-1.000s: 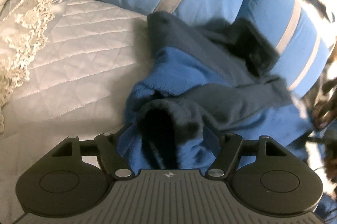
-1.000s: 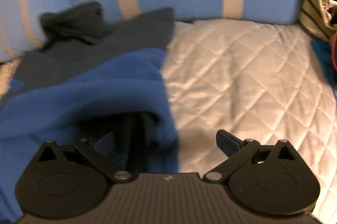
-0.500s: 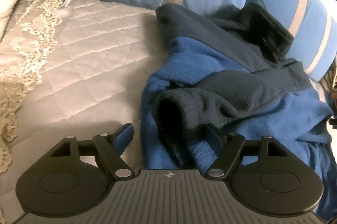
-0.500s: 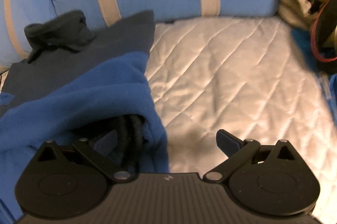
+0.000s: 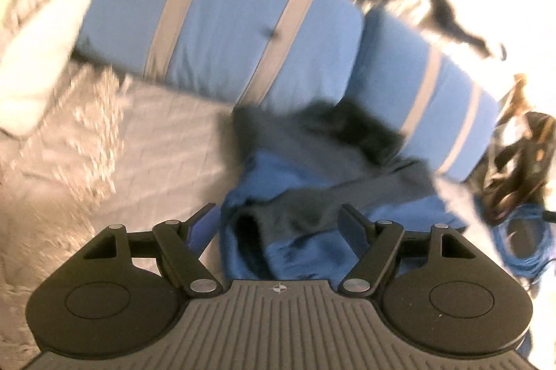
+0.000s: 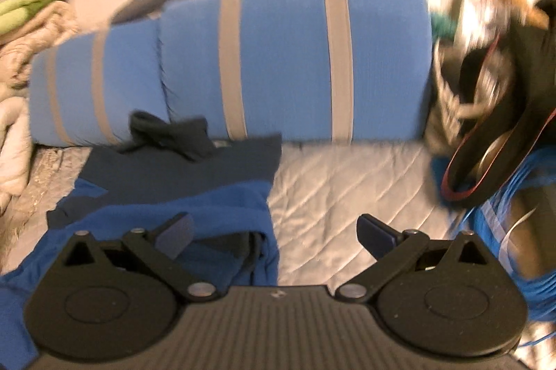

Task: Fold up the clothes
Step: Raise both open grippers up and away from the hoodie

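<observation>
1. Both tools, left tool [image 5: 278, 224] and right tool [image 6: 274, 231], are spread wide, gripping nothing.
2. The fleece jacket [image 6: 194, 199] lies half-folded on the bed [image 6: 347, 189], against the pillows [image 6: 288, 57].
3. Next, pinch its near hem evenly.

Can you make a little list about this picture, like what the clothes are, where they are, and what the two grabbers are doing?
clothes: blue and dark grey fleece top, bunched up, not folded flat
where: on the quilted bed cover
behind it: blue striped pillows
left gripper: open, fleece cuff between its fingers, not pinched
right gripper: open, at the fleece's edge
picture: blurry
</observation>
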